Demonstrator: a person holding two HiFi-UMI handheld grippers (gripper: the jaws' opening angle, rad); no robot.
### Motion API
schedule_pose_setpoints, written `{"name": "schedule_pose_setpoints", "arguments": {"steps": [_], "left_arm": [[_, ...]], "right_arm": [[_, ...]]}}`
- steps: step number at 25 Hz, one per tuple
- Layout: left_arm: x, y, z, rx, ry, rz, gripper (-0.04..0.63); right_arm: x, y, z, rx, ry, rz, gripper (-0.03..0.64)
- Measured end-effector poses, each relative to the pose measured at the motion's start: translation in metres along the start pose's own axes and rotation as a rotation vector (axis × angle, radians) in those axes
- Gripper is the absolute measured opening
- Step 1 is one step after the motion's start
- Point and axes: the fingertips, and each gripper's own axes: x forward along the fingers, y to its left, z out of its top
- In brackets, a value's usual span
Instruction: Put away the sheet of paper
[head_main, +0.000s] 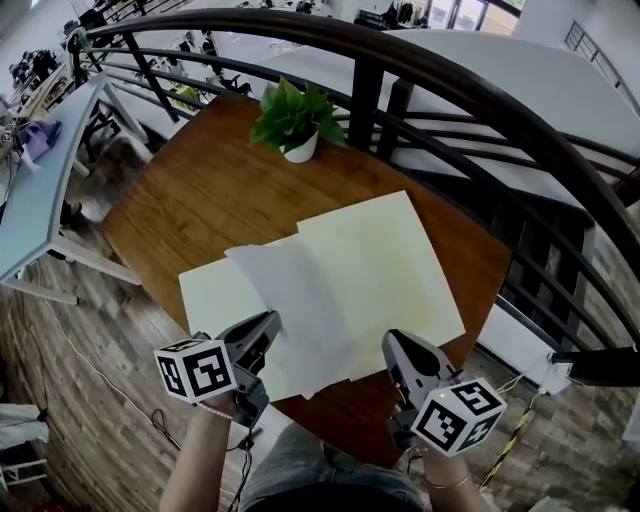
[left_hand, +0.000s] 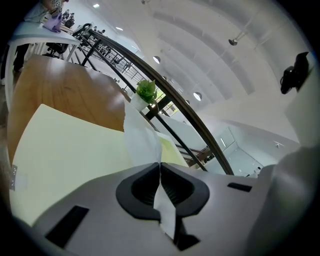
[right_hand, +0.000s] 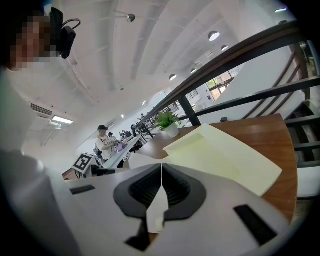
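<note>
Sheet of paper (head_main: 298, 300) lies slack across the pale yellow folder (head_main: 400, 250), which is spread open on the desk (head_main: 190, 190). The sheet's near edge is raised because I have both claws clenched on it: the left claw (head_main: 266, 325) pinches one end, and the right claw (head_main: 393, 345) pinches what looks like the other corner. Gripping at two points keeps so limp a sheet taut and steerable, I judge, so it can settle squarely inside the folder.

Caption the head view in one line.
Left gripper holds a white sheet over an open yellow folder gripped by the right gripper, on a wooden table with a potted plant.
</note>
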Motion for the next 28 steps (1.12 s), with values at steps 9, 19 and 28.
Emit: {"name": "schedule_pose_setpoints", "arguments": {"steps": [9, 19, 28], "left_arm": [[0.018, 0.013, -0.008, -0.026, 0.032, 0.022, 0.023], [0.044, 0.015, -0.02, -0.054, 0.056, 0.036, 0.023], [0.065, 0.013, -0.029, -0.054, 0.085, 0.04, 0.023]], "right_arm": [[0.008, -0.01, -0.003, 0.013, 0.02, -0.011, 0.028], [0.007, -0.027, 0.001, 0.024, 0.014, -0.035, 0.028], [0.001, -0.042, 0.004, 0.036, 0.012, -0.044, 0.028]]}}
